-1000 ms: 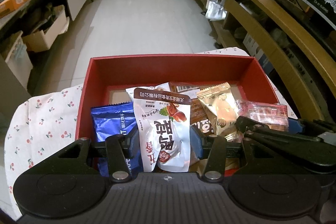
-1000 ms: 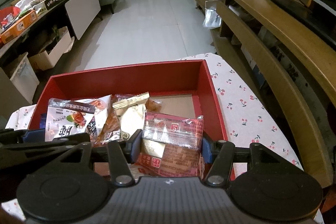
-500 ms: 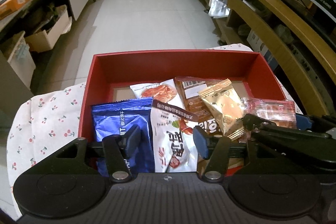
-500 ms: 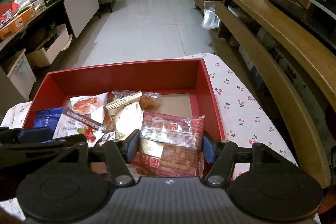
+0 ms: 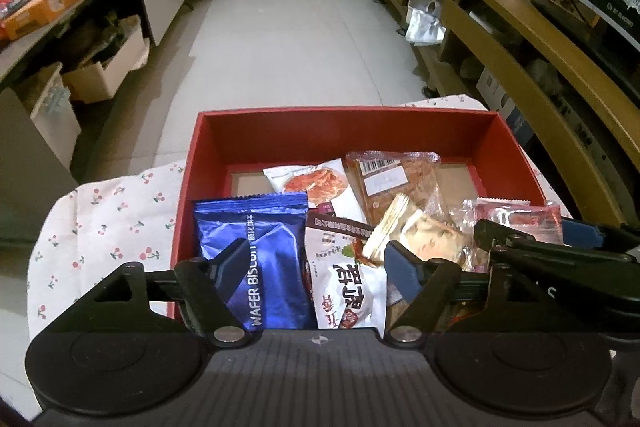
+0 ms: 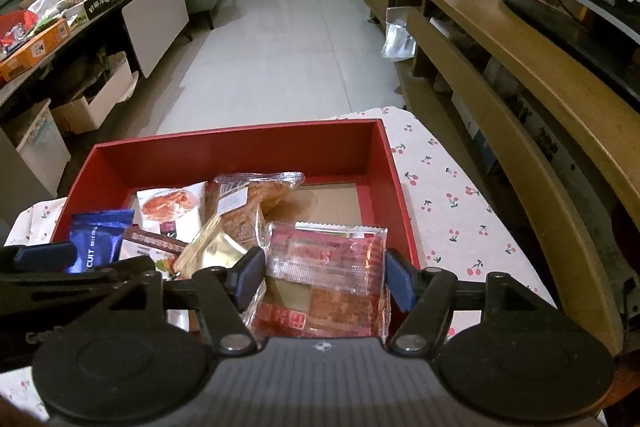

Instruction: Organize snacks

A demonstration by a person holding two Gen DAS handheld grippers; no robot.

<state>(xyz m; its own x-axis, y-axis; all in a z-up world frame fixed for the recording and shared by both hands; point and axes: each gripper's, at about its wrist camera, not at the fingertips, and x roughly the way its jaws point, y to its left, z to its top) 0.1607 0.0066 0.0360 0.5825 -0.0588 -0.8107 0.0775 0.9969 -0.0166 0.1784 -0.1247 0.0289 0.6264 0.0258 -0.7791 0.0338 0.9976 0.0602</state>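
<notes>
The left claw (image 5: 316, 267) has let go: a second ago it pinched the white date packet (image 5: 344, 279), which now lies flat in the red box (image 5: 340, 131) between its spread jaws, beside the blue wafer bag (image 5: 260, 251). The right claw (image 6: 324, 279) still brackets the red-printed packet (image 6: 324, 267); whether it grips is probably yes, but unclear.

red box (image 5: 344, 135): open | snack packets (image 5: 332, 187): heaped inside | blue wafer pack (image 5: 260, 247): left
</notes>
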